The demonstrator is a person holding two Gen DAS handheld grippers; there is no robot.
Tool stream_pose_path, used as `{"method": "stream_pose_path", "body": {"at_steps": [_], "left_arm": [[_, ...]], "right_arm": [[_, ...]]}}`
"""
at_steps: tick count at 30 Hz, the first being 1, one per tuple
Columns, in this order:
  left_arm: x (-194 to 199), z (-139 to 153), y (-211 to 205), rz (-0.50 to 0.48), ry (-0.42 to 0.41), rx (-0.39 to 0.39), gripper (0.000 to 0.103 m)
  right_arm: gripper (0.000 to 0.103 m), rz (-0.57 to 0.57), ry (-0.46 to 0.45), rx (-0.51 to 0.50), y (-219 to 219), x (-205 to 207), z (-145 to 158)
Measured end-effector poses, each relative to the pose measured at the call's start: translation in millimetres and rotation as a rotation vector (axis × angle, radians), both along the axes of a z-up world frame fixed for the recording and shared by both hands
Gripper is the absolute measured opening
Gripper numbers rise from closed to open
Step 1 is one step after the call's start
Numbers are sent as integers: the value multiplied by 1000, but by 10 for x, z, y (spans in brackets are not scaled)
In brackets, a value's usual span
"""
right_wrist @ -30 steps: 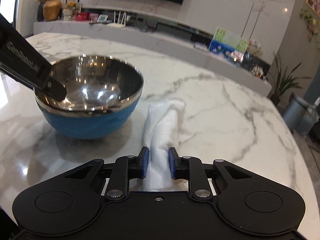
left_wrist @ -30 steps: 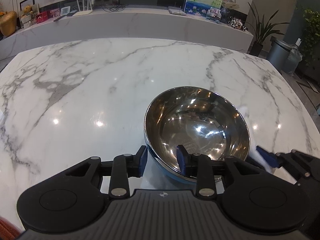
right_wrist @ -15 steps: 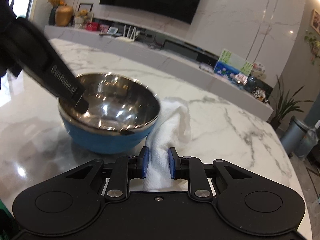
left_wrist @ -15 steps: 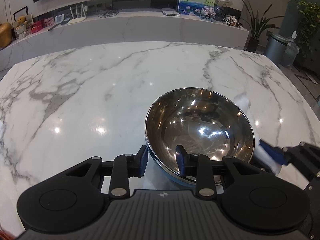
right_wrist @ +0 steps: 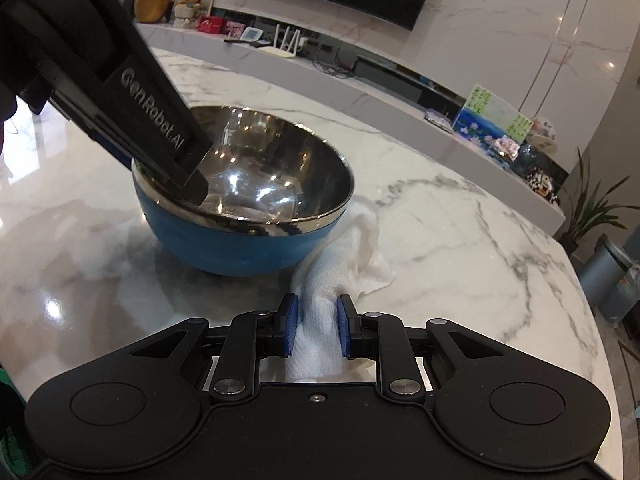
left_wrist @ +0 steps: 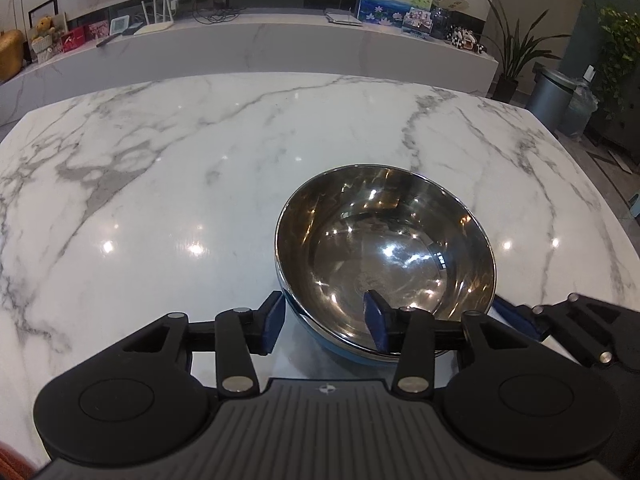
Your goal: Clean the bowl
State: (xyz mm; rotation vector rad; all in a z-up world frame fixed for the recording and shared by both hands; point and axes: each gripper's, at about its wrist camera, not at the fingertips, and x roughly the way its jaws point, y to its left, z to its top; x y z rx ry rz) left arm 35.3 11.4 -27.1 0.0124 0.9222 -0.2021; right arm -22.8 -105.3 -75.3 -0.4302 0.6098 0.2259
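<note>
The jaws of the left gripper have just been opening, and now they stand spread with the near rim of the bowl between them. One blue pad sits outside the rim and the other inside, and I see a gap, so they do not seem to squeeze it. The jaws of the right gripper are pressed tight on a white cloth and pinch it.

A second ago the left jaws were closer together around the same rim. To me that means the left hand is letting the bowl loose, maybe to get a new hold. The cloth has come closer too. It was lying apart from the bowl, and now it is tucked against the blue side. I think the wiping has not started, because the cloth is still outside the bowl.

The bowl sits on the marble table, shiny inside and blue outside.

The right camera shows the cloth and the blue side well. The left camera looks down into the shiny inside, and there the cloth is hidden.
</note>
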Motion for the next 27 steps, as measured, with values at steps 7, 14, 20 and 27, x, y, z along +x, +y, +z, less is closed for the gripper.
{"method": "stream_pose_path", "body": {"at_steps": [7,14,20,27], "left_arm": [[42,-6,-37,-28,-22,62,20],[68,-15,-39,-43,-36,76,16],[85,-18,-24,-43,-37,75,16],[84,-8,17,-27,-28,52,18]], "right_arm": [[19,-51,-91,25,-76,-37,159],[19,-51,-104,32,-88,-44,196],[19,-15,-42,12,-31,3,95],[19,25,15,-16,49,16,-8]]}}
